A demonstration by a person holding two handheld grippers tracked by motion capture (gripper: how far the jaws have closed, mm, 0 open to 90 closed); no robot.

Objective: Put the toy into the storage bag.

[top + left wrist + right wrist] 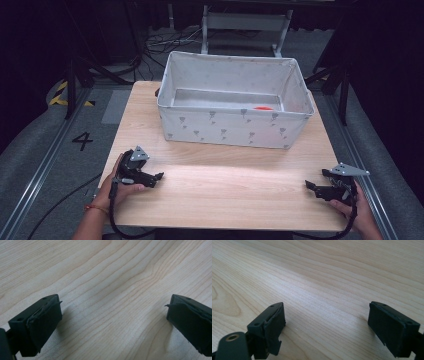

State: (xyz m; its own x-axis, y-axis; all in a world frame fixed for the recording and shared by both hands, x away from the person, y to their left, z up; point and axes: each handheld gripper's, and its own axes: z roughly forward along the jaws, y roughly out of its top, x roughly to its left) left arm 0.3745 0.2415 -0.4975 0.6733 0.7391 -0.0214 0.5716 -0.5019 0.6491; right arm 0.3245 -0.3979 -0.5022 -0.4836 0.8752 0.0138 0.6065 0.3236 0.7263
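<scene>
Wood table (225,185), fabric bin (232,127), dark room.

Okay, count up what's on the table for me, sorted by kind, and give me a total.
Hand-held gripper: 2, left hand-held gripper and right hand-held gripper, both open and empty
Fabric storage bin: 1
Orange-red object inside the bin, too hidden to identify: 1
Total: 4

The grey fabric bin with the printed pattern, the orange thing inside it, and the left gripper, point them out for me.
grey fabric bin (225,129): high view, on its front wall.
orange thing (263,108): high view, on its visible top, inside the bin near the right.
left gripper (159,176): high view, between its open jaw tips.
</scene>
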